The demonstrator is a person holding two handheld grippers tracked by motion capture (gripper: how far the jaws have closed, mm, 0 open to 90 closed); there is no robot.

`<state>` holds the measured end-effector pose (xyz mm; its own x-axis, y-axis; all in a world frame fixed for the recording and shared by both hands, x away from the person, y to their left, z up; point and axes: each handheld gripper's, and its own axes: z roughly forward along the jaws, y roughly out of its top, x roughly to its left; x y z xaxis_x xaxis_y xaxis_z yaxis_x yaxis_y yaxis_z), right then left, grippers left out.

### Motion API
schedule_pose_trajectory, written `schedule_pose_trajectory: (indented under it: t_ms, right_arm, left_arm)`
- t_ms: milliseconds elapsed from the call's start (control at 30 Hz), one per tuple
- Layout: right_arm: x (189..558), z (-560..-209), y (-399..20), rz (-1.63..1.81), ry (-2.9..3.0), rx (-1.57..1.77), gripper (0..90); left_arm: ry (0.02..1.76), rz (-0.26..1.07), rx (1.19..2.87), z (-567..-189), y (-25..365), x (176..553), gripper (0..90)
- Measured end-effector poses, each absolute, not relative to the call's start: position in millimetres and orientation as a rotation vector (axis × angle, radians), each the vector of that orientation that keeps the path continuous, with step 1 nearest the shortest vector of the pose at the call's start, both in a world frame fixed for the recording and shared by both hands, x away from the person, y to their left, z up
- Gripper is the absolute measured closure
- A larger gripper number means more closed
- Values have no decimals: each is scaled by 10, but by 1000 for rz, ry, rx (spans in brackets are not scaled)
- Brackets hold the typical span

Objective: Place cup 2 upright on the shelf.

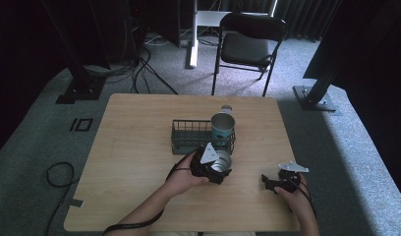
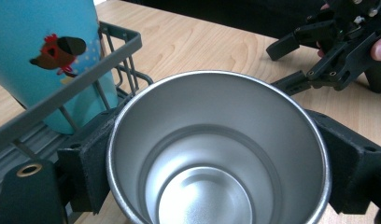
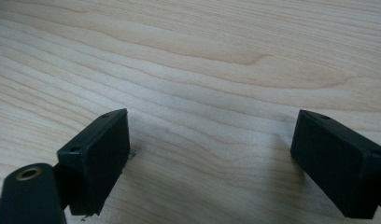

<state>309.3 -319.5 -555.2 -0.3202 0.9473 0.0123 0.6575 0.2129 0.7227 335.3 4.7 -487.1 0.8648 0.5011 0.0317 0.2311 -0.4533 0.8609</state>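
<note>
The left gripper [image 1: 214, 169] sits near the middle of the table [image 1: 134, 147], just in front of the rack [image 1: 188, 135]. Its 2 jaws are spread wide and pressed against opposite sides of a steel cup [image 2: 216, 149], clamped on it. The cup stands mouth up, and the left gripper view looks straight down into its shiny, bare inside. The cup's base and outer wall are hidden by the jaws and its own rim, so I cannot tell whether it rests on the wood or hangs just above it. Its near edge is cut off at the bottom of that view.

Just behind it, a teal cup [image 1: 222, 129] stands upright in the right end of the rack. In the left gripper view its top is cut off; a small red and brown figure [image 2: 58, 51] is printed on its side.

Farther right, the right gripper [image 1: 273, 183] lies low over the table's front right part, well apart from the steel cup. Its jaws stand wide apart with bare wood between them, holding nothing.
</note>
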Motion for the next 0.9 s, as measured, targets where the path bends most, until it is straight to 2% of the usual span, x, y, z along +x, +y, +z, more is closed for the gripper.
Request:
schedule_pose_trajectory:
  t_ms: [900]
  right_arm:
    - [3094,-5552,-3195,891,2057,1483,114]
  left_arm:
    - [619,415,2013,-4485,408,3362,139]
